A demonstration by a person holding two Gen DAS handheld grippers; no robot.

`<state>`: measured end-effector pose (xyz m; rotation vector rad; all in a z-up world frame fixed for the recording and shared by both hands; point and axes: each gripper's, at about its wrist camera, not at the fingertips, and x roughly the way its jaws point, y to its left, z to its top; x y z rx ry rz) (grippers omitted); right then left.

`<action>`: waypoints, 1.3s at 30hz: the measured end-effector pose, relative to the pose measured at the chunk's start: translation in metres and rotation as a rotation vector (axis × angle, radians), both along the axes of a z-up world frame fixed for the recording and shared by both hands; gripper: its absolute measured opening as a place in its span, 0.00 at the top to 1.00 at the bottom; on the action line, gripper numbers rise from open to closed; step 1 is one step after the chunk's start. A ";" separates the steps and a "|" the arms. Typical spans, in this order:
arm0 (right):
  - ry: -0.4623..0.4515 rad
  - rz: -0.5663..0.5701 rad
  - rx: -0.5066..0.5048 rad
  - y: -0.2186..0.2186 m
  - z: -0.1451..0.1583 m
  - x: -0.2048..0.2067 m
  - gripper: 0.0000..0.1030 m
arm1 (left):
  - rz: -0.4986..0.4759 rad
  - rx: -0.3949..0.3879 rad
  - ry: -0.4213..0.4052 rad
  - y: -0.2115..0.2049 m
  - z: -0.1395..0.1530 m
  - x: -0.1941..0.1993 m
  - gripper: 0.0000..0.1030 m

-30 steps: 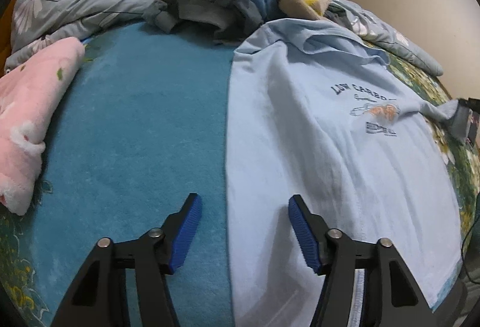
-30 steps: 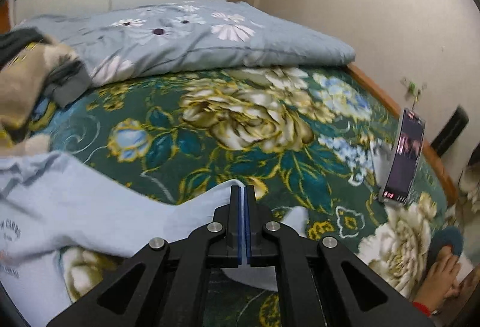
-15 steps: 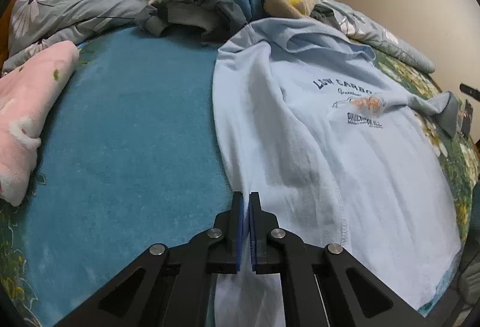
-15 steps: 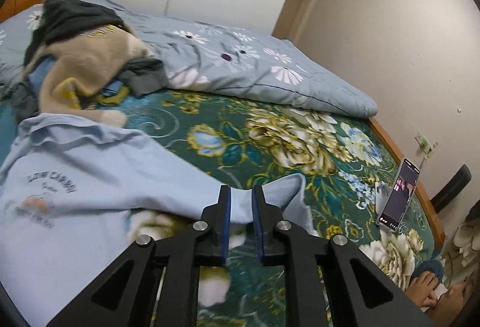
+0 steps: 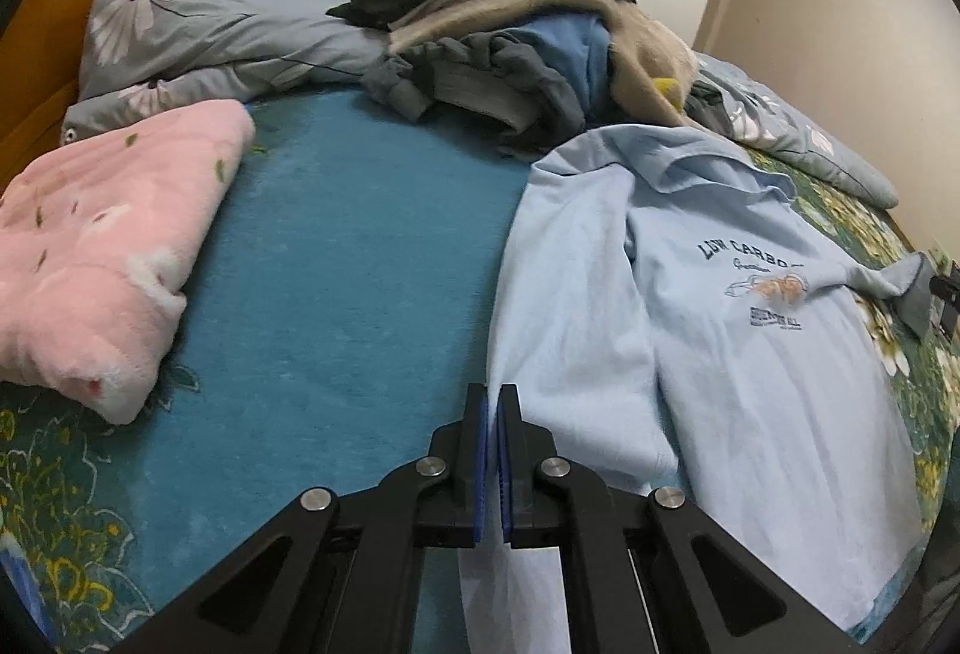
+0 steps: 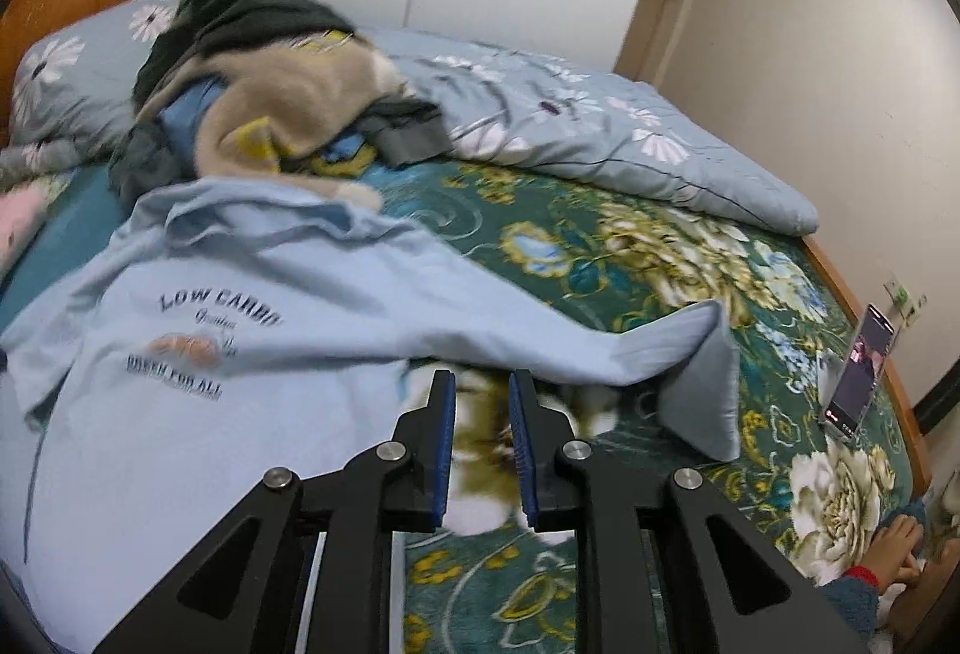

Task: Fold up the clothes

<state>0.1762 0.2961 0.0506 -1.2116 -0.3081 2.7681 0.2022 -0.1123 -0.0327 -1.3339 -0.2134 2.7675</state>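
A light blue T-shirt [image 5: 690,354] with dark print lies face up on the bed, also seen in the right wrist view [image 6: 210,414]. My left gripper [image 5: 492,396] is shut on the shirt's left side edge, and pale fabric hangs below the pads. My right gripper [image 6: 483,384] stands open, jaws a little apart, with nothing between them. It hovers just short of the shirt's right sleeve [image 6: 690,354], which lies stretched out over the floral bedspread [image 6: 660,246]. That sleeve [image 5: 888,282] shows at the right edge of the left wrist view.
A heap of unfolded clothes [image 5: 528,42] sits at the head of the bed. A folded pink blanket [image 5: 102,246] lies left on the blue cover [image 5: 360,264]. A grey flowered duvet [image 6: 600,132], a propped phone [image 6: 858,378] and a person's foot [image 6: 894,552] are on the right.
My left gripper shut on the shirt's side edge and drew it along. My right gripper let go of the sleeve, opened slightly and swung back towards the shirt.
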 end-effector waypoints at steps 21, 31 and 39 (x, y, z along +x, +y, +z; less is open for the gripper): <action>-0.130 0.061 0.001 -0.047 -0.041 -0.013 0.82 | 0.148 -0.163 0.129 -0.065 0.038 -0.052 0.97; -0.113 0.077 -0.028 -0.052 -0.039 -0.016 0.82 | 0.205 -0.214 0.116 -0.079 0.052 -0.119 0.97; -0.119 0.062 -0.063 -0.036 -0.047 -0.013 0.82 | 0.169 -0.146 0.047 -0.069 0.034 -0.116 0.90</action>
